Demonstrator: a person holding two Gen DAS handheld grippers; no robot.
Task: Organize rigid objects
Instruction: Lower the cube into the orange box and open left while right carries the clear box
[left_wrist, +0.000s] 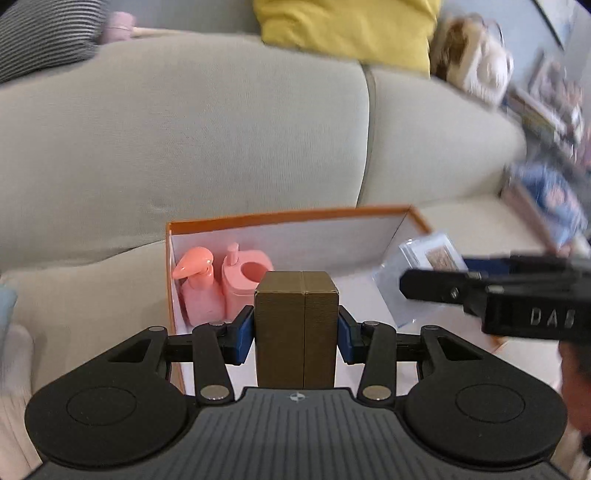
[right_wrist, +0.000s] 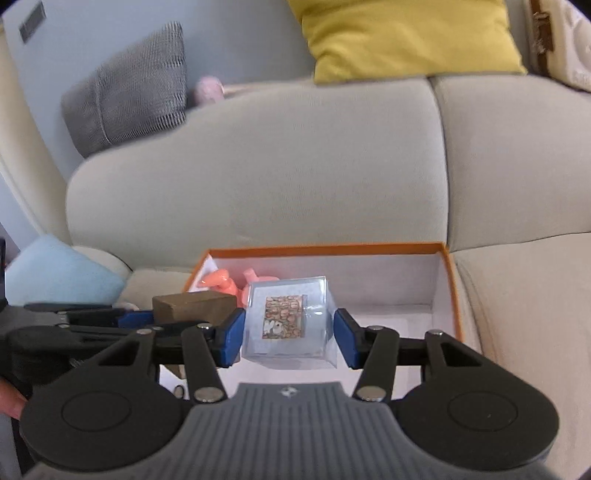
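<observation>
My left gripper (left_wrist: 295, 334) is shut on a brown cardboard box (left_wrist: 296, 332) and holds it over the near edge of an orange-rimmed white box (left_wrist: 288, 218) on the sofa. It also shows in the right wrist view (right_wrist: 194, 305). A pink pump bottle (left_wrist: 197, 288) and a pink holder (left_wrist: 245, 282) stand in the box's far left corner. My right gripper (right_wrist: 288, 338) has a clear plastic cube with a picture inside (right_wrist: 286, 325) between its blue pads (right_wrist: 232, 338); the left pad touches, a small gap shows at the right pad.
A beige sofa (right_wrist: 295, 166) fills the background, with a yellow cushion (right_wrist: 402, 33), a grey cushion (right_wrist: 129, 88) and a light blue cushion (right_wrist: 55, 277). Blurred items lie at the right in the left wrist view (left_wrist: 554, 206).
</observation>
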